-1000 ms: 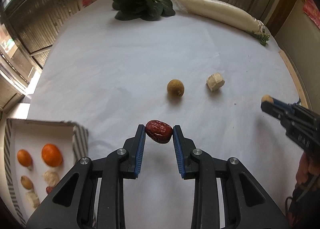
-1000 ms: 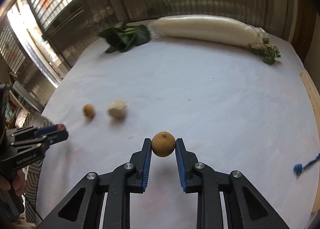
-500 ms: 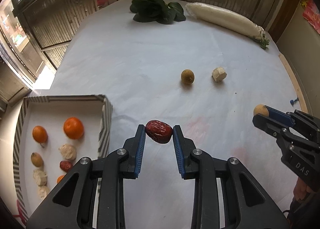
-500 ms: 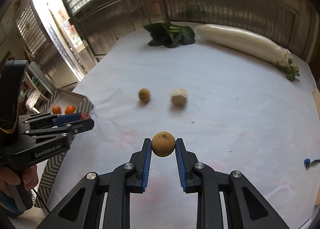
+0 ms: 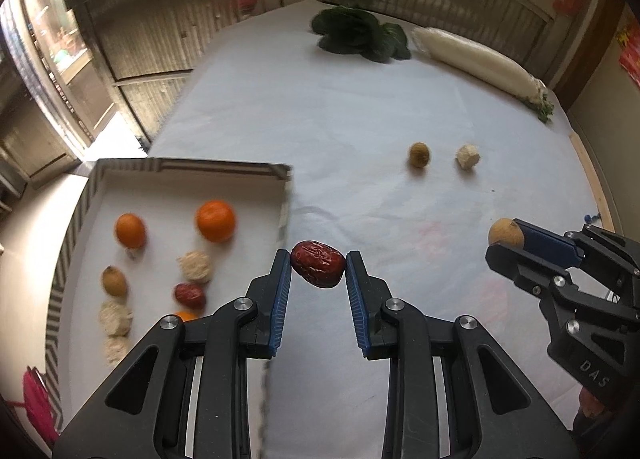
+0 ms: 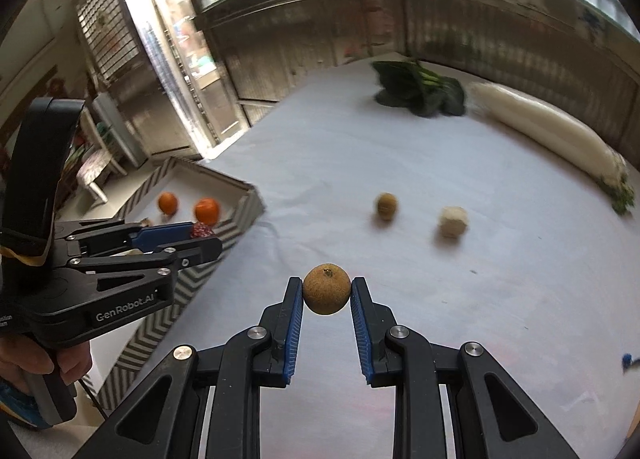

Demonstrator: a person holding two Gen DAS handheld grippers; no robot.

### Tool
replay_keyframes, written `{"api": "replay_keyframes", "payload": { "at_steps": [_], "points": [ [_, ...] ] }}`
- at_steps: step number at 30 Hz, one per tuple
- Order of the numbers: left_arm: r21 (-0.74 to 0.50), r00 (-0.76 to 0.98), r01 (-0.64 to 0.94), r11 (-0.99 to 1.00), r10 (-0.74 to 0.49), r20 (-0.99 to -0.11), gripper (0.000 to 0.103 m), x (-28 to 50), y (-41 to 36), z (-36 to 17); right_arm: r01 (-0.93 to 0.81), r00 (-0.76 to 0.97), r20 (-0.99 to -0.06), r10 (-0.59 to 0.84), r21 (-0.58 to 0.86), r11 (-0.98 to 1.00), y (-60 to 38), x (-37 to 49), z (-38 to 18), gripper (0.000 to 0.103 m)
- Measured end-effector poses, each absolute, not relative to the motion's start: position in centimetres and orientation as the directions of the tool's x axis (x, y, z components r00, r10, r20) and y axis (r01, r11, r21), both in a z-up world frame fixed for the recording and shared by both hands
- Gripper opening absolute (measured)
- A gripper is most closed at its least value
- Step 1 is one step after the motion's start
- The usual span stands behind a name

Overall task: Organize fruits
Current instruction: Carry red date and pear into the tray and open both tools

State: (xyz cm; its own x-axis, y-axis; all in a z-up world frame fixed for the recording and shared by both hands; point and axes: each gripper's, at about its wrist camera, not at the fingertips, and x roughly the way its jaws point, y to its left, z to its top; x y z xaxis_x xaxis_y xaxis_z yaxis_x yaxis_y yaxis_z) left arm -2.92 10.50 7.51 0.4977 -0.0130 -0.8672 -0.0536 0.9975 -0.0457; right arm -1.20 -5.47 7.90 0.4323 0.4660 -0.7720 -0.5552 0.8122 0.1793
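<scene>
My left gripper is shut on a red date, held above the table just right of the striped tray. The tray holds two oranges, a longan, a red date and several pale pieces. My right gripper is shut on a brown longan, above the white table; it also shows in the left wrist view. The left gripper shows in the right wrist view near the tray's edge. A second longan and a pale chunk lie on the table.
Dark leafy greens and a long white radish lie at the table's far side. A small blue object lies at the right edge. A pink object sits beside the tray. A window grille and doors stand behind.
Both grippers have pulled back and swung left toward the tray, each still holding its fruit. The tray now shows much more fully in both views.
</scene>
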Motion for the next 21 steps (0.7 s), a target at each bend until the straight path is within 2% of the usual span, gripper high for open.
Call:
{"api": "replay_keyframes", "payload": {
  "at_steps": [21],
  "points": [
    [-0.044, 0.477, -0.272, 0.961, 0.095, -0.874, 0.027, -8.9, 20.1, 7.0, -0.759, 0.285, -0.778, 0.560, 0.173, 0.627, 6.4, -4.5, 7.6, 0.023]
  ]
}}
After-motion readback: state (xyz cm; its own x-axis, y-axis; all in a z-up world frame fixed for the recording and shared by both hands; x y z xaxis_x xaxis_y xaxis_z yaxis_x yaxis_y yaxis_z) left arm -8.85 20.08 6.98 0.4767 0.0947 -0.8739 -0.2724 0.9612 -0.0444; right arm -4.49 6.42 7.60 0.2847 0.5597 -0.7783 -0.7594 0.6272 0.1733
